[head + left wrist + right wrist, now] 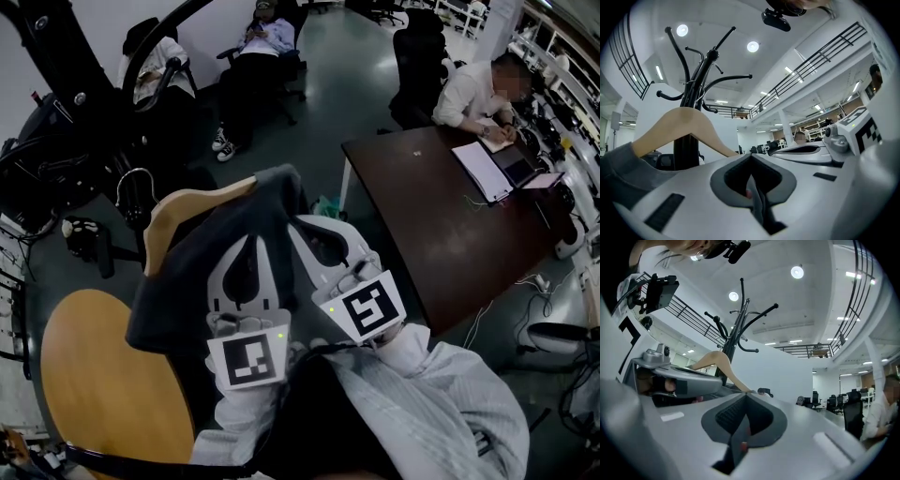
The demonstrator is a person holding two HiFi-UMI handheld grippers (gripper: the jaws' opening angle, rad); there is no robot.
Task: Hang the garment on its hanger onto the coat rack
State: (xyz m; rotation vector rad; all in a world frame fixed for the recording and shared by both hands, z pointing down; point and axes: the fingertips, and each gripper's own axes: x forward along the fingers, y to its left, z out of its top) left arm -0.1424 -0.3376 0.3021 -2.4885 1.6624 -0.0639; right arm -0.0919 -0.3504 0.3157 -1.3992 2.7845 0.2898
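Note:
A dark grey garment (220,248) hangs on a pale wooden hanger (187,208), held up in front of me by both grippers. My left gripper (253,242) is shut, with a fold of grey cloth pinched in its jaws (757,199). My right gripper (307,230) sits close beside it, likewise shut on the cloth (740,439). The black coat rack (66,70) stands at the upper left. In the left gripper view the coat rack (699,75) rises just behind the hanger (684,124) and the garment (621,164). The right gripper view shows the coat rack (737,329) behind the hanger (717,361).
A round wooden tabletop (89,394) lies at the lower left. A dark desk (441,216) with a laptop and papers stands right, with a person (473,94) seated at it. Another person (262,42) sits at the back. Cables run over the floor (534,281).

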